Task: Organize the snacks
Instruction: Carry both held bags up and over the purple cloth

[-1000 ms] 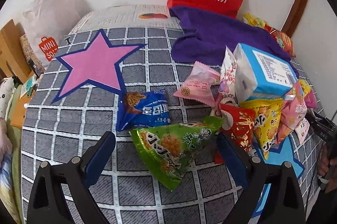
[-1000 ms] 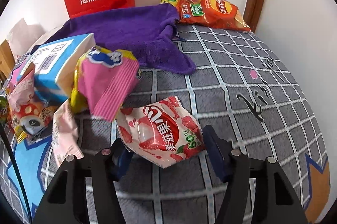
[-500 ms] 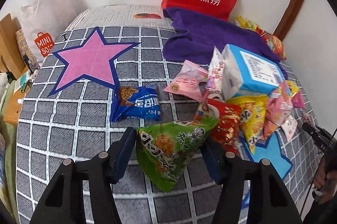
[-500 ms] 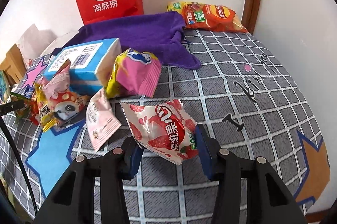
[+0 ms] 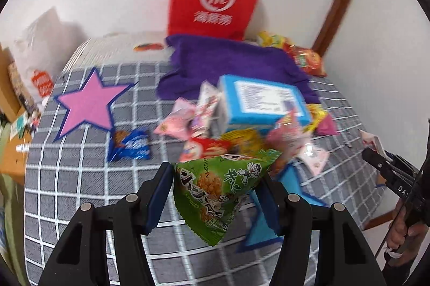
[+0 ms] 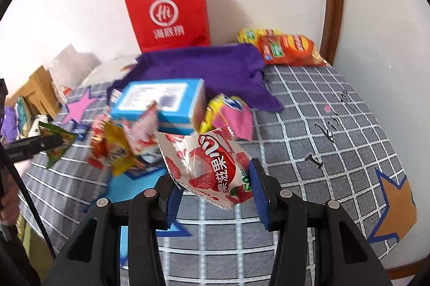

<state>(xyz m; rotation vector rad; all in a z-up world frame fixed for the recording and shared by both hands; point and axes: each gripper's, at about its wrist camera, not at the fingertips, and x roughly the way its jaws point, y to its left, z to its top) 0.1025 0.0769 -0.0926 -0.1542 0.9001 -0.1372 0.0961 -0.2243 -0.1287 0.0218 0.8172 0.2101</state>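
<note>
We hold one snack in each gripper, both lifted off the bed. The left gripper (image 5: pixel 215 194) has its fingers closed on the green bag (image 5: pixel 219 189), pinched across its wide upper part with the pointed end hanging below the fingers. The right gripper (image 6: pixel 213 192) clamps the red-white bag (image 6: pixel 209 167), which sticks up and forward past the fingertips. The grip looks thin on both — slick, puffy film can slide out if we swing fast, and the green bag could twist around the pinch line. Just ahead of the fingers lies the pile (image 5: pixel 242 130) by the blue box (image 5: pixel 262 103); a low pass could knock it. The red bag (image 6: pixel 168 12) stands far beyond the fingers, its mouth out of sight — if that is the target, a blind drop may miss.
</note>
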